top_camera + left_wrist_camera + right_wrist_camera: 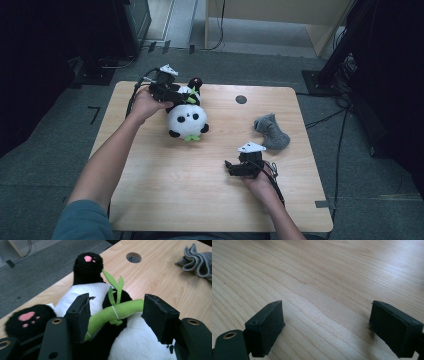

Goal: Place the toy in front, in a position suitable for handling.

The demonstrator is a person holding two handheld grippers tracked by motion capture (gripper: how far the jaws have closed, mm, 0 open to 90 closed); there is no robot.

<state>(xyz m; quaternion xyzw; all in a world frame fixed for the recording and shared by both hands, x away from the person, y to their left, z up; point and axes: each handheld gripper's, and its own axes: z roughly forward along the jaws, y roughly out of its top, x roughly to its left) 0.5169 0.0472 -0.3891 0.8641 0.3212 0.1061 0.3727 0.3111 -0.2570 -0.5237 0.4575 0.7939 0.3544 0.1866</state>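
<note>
Left gripper view, nearest first: the left gripper stands with its jaws apart, straddling the green bamboo stalk sewn to the panda plush. The stalk runs crosswise between the jaws, from about 8 o'clock up toward 2 o'clock, its near end touching or nearly touching one pad, while the other pad is clear of it. Closing on it looks like the move in hand, so that crosswise lie matters: the jaws would pinch the stalk along its length rather than across it. Beyond the stalk lie the white belly, then the black paws with pink pads, at 12 and at 9 o'clock.

In the high view, the right gripper sits nearest the person, low over the desk, well apart from the panda, which lies at its 10 o'clock. The right gripper view shows its jaws spread wide over bare wood, holding nothing. The left gripper is plainly the nearer one, at the panda's far side.

Counted: one panda, one bamboo stalk, one crumpled grey cloth at 1 o'clock from the right gripper, one round hole in the desk farther back, two grippers.
</note>
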